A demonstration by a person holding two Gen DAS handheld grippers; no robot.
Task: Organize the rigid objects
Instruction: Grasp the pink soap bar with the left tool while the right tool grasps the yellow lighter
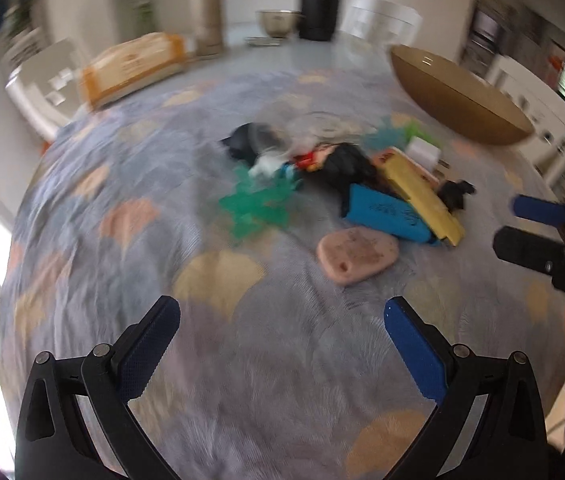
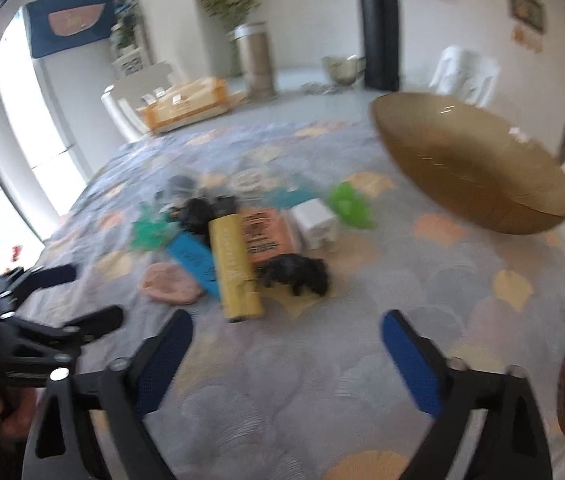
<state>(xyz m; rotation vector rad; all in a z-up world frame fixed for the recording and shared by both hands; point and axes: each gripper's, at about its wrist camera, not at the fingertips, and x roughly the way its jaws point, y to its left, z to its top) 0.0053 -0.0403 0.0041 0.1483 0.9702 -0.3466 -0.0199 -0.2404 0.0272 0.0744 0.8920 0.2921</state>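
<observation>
**Both tongs open and empty, pile untouched**

Nearest the lens, lower middle of the left wrist view: left tongs (image 1: 281,318) spread wide, holding nothing, touching nothing, hovering over the patterned cloth (image 1: 130,184) on the worktop. Same for the right tongs (image 2: 286,330) in the right wrist view: released, empty, well apart from the objects.

Judged as barely started. Still lying heaped in the frame centre: yellow bar (image 2: 234,264), blue flat piece (image 2: 194,260), pink oval piece (image 2: 170,284), black figure (image 2: 298,272), orange box (image 2: 264,236), white cube (image 2: 316,224), green spiky toys (image 1: 254,204). Golden bowl (image 2: 470,164), upper right, seemingly empty and perhaps the destination. Everything left to sort. Pictures blurred, small details not readable.
</observation>
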